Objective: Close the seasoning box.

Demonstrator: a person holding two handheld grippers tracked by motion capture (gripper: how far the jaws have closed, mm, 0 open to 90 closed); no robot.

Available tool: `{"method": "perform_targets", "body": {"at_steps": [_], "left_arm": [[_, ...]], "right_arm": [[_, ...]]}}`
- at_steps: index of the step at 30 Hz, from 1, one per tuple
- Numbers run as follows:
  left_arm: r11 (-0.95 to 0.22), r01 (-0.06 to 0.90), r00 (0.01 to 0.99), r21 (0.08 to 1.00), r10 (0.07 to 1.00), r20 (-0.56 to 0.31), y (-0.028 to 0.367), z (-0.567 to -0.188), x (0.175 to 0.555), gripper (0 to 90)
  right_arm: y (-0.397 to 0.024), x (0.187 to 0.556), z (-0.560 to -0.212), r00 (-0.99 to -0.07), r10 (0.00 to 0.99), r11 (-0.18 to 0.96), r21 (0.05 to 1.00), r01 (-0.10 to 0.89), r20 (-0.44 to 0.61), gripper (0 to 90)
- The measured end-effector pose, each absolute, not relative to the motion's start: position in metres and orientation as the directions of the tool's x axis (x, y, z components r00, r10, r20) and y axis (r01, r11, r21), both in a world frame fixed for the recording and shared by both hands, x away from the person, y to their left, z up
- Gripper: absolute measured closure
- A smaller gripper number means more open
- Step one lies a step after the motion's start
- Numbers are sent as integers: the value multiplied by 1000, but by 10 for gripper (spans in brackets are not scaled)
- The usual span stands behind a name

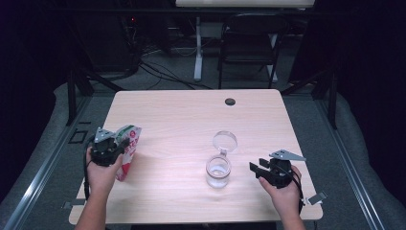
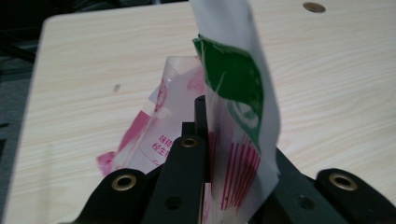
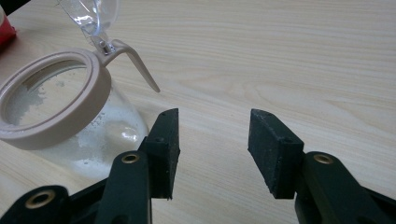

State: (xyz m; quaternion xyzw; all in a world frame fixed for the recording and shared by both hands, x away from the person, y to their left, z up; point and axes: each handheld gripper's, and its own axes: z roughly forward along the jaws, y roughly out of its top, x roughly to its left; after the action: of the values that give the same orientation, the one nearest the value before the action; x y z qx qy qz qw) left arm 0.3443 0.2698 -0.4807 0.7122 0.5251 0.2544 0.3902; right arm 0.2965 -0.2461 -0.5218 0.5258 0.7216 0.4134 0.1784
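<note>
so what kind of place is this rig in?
Probably a lab or recording studio, not a home. The wooden table has dark curtains around it, cables trail across the grey floor behind, and a folding chair stands beside a desk leg.

Matt pale wood-grain table (image 1: 182,115), glossy plastic pouch (image 2: 243,93), clear glass jar (image 3: 93,130).

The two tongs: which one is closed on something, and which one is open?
The left tongs are closed on the pink, white and green packet. The right tongs are open with nothing between them, beside the glass jar with its lid flipped back.
</note>
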Motion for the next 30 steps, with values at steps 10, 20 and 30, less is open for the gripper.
{"method": "perform_targets", "body": {"at_steps": [10, 20, 30], "left_arm": [[-94, 484, 227, 870, 974, -21, 297, -462, 333, 900], [-55, 456, 236, 888, 970, -61, 297, -447, 322, 900], [-136, 458, 357, 878, 933, -42, 264, -442, 318, 900]], "right_arm": [[-242, 298, -524, -392, 904, 119, 780, 615, 171, 530], [-245, 299, -526, -383, 906, 107, 779, 618, 180, 530], [-245, 298, -524, -386, 906, 111, 783, 612, 173, 529]]}}
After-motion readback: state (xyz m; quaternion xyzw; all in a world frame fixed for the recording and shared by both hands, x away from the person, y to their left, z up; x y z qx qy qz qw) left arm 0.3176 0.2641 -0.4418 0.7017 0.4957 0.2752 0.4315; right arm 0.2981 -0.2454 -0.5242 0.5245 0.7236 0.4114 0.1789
